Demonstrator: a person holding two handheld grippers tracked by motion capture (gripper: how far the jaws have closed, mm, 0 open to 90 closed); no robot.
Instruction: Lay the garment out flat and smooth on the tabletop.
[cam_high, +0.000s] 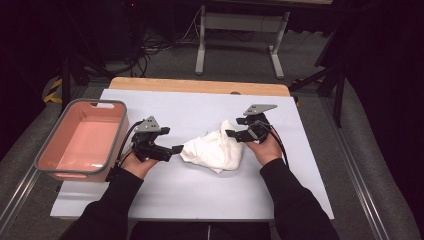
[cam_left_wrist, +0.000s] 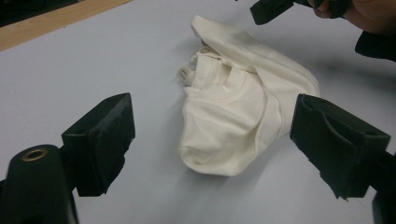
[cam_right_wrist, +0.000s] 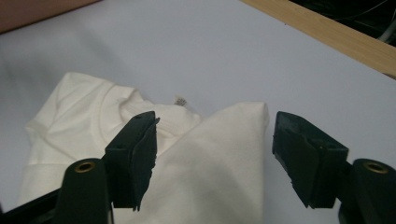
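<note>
Both tongs, left (cam_high: 176, 149) and right (cam_high: 229, 133), stand open, flanking the crumpled shirt (cam_high: 214, 148) mid-table, so I should pinch only 1 top layer at each edge.

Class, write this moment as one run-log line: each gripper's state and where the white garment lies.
left gripper: open, beside garment | right gripper: open, jaws astride folded edge | white garment: crumpled mid-table | pink bin: left

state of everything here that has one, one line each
white garment: crumpled in a heap on the table, not held
pink bin: upright, empty
left gripper: jaws open, beside the garment
right gripper: jaws open, a raised fold between them, ungripped
</note>
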